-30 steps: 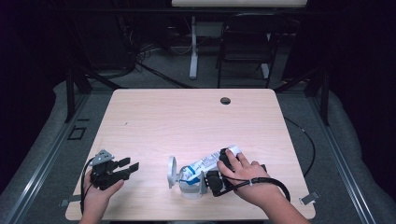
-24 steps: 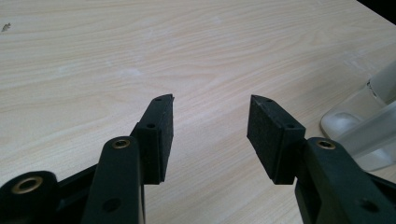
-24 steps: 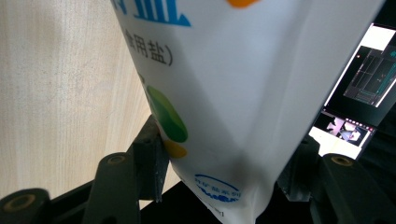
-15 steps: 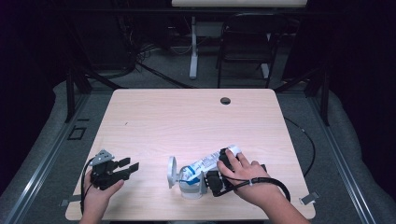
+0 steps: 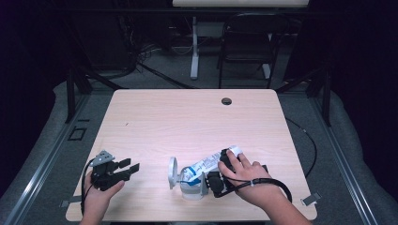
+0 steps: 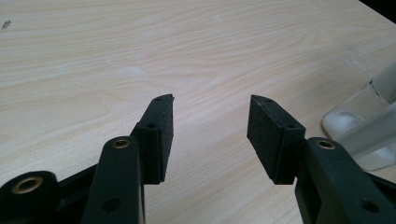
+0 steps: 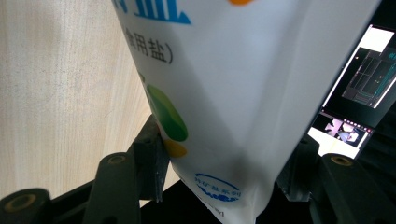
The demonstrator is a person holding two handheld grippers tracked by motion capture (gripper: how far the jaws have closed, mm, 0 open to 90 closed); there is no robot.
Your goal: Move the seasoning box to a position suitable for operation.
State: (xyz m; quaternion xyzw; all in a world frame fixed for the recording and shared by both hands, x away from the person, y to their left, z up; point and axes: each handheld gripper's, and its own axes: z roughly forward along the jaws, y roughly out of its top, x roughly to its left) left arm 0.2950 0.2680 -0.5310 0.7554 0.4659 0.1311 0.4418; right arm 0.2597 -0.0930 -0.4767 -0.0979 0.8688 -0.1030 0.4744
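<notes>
Salt bag [image 7: 233, 93]: white pouch with blue print and green and orange dots — lying near the table's front edge in the high view [image 5: 206, 165], its far end angled up and to the right.
Right gripper [image 7: 224, 163]: jaws clamped on the bag, one pad against each side; in the high view [image 5: 213, 180] the person's hand covers most of it.
Jar [image 5: 187, 180]: clear, on its side, mouth facing left, just beside the bag's near end.
Left gripper [image 6: 210, 133]: jaws apart, nothing between the pads — resting low over bare wood, well apart from the bag, at the front left corner [image 5: 117, 169].
Table [image 5: 187, 117]: light wood, small round hole near the far edge.
</notes>
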